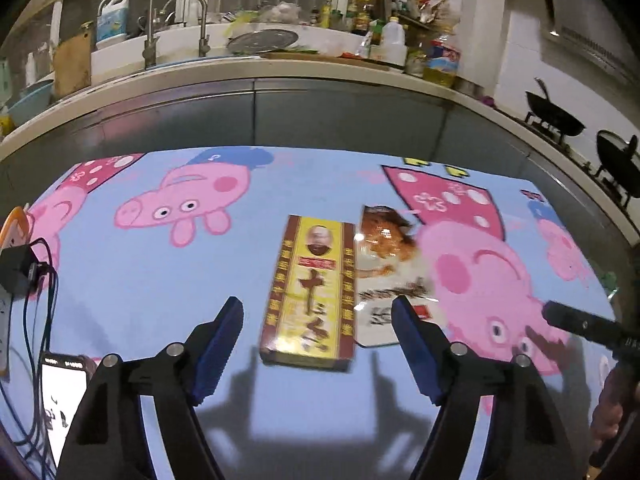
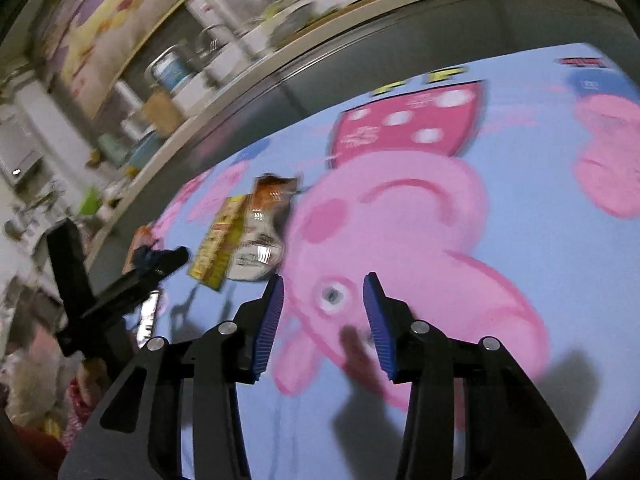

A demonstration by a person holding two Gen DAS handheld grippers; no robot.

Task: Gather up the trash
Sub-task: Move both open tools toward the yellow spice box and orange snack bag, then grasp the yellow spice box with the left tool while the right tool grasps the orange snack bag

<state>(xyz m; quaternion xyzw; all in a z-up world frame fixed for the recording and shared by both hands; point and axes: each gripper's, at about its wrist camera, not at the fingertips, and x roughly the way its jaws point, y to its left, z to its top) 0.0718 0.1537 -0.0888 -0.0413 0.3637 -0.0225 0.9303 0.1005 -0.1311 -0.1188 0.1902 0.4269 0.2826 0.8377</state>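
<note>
A yellow and brown cardboard box [image 1: 310,290] lies flat on the blue cartoon-pig tablecloth [image 1: 140,280]. A shiny orange and white food wrapper [image 1: 386,268] lies against its right side. My left gripper [image 1: 318,310] is open, its jaws spread on either side of the box's near end, just above the cloth. My right gripper [image 2: 324,284] is open and empty over the cloth, to the right of the trash. In the right wrist view the box [image 2: 218,240] and the wrapper [image 2: 262,232] lie at the centre left, and the left gripper [image 2: 160,260] shows beside them.
A phone [image 1: 64,392], cables and a black adapter [image 1: 16,270] lie at the table's left edge. Behind the table runs a kitchen counter [image 1: 280,70] with a sink, bottles and two woks [image 1: 554,114]. Part of the right gripper [image 1: 580,326] shows at the right.
</note>
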